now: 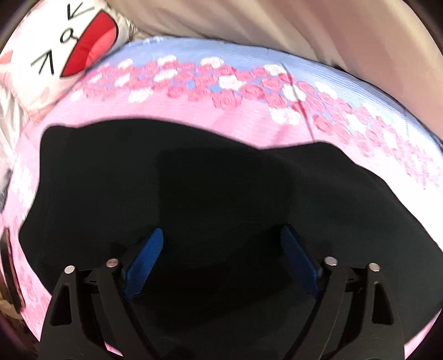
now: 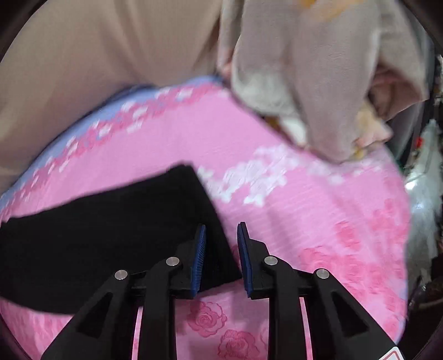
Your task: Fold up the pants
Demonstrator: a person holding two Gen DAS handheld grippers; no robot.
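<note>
Both my grippers hang over the black pants (image 1: 221,193) spread on the pink floral bedcover (image 2: 304,221). Left gripper (image 1: 221,238) gapes wide above the cloth, gripping nothing. Right gripper (image 2: 221,235) stands narrow over the pants' edge, pads clear of it.

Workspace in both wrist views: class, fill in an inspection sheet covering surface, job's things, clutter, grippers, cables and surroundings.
Surface: pink sheet with rose print and a blue band along its far edge.
Job's things: black pants lying spread on the sheet; one end reaches under the right gripper.
Clutter: cartoon-face pillow at the far left; beige blanket heaped at the far right.
Grippers: left gripper open wide over the pants, nothing between the pads; right gripper narrowly open at the pants' edge, not pressing on it.
Cables: nothing seen.
Surroundings: beige fabric behind the sheet; the rest is blurred.
</note>
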